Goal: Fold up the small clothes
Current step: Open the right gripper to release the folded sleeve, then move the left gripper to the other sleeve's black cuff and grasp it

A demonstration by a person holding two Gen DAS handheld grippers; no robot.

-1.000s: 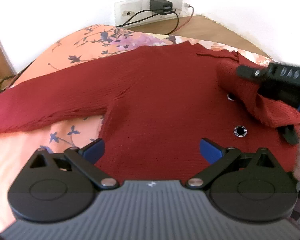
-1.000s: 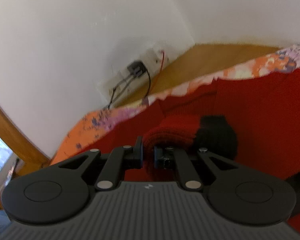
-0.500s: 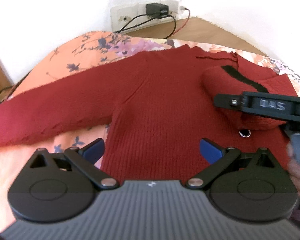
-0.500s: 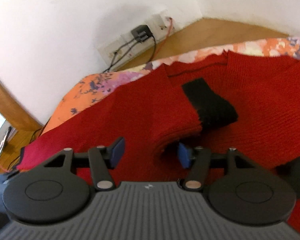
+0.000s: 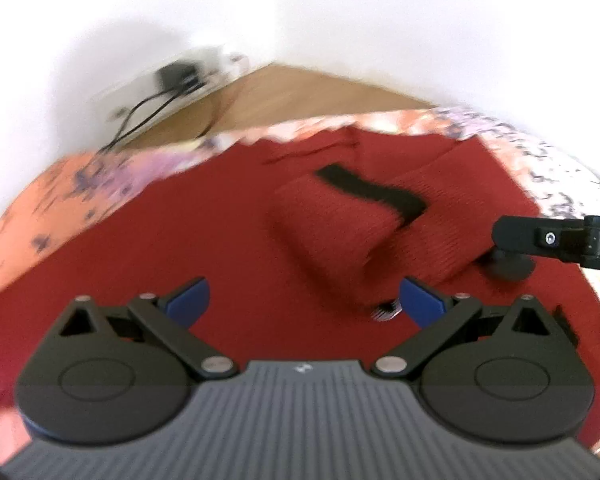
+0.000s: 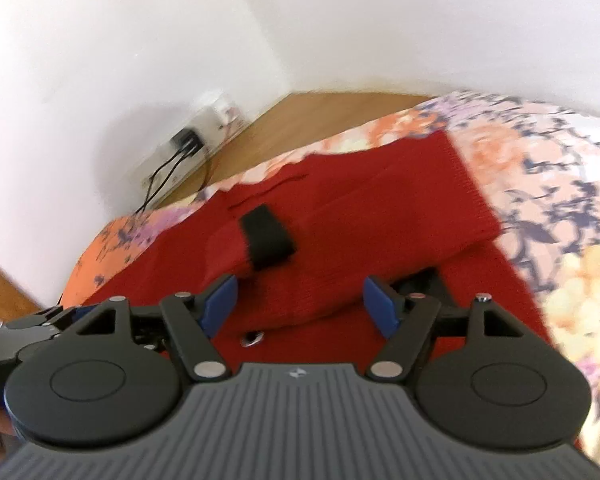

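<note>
Red sweater (image 6: pixel 380 216) lies flat on floral bedsheet (image 6: pixel 540 184), one sleeve (image 5: pixel 332 232) w/ black cuff (image 6: pixel 266 236) folded over the body. Left gripper (image 5: pixel 302 304) and right gripper (image 6: pixel 300 308) both spread wide, empty, above fabric. Metal snap (image 6: pixel 252 337) near right gripper. Wall outlet (image 6: pixel 188 142) w/ cables behind bed, wood floor (image 5: pixel 300 92).

Floral sheet (image 6: pixel 540 184), orange and pink with dark blue sprigs, spread over the supporting surface; surface beneath not visible. Far edge bordered by wood floor (image 6: pixel 324 120). Red sweater (image 5: pixel 204 248) laid flat directly on the sheet, covering most of the near and middle area. One sleeve (image 6: pixel 340 248) folded across the sweater body, black cuff (image 6: pixel 266 236) uppermost. Metal eyelet (image 6: pixel 252 337) exposed on the body just near of the folded sleeve. Sheet left bare along the far edge and on the right.
</note>
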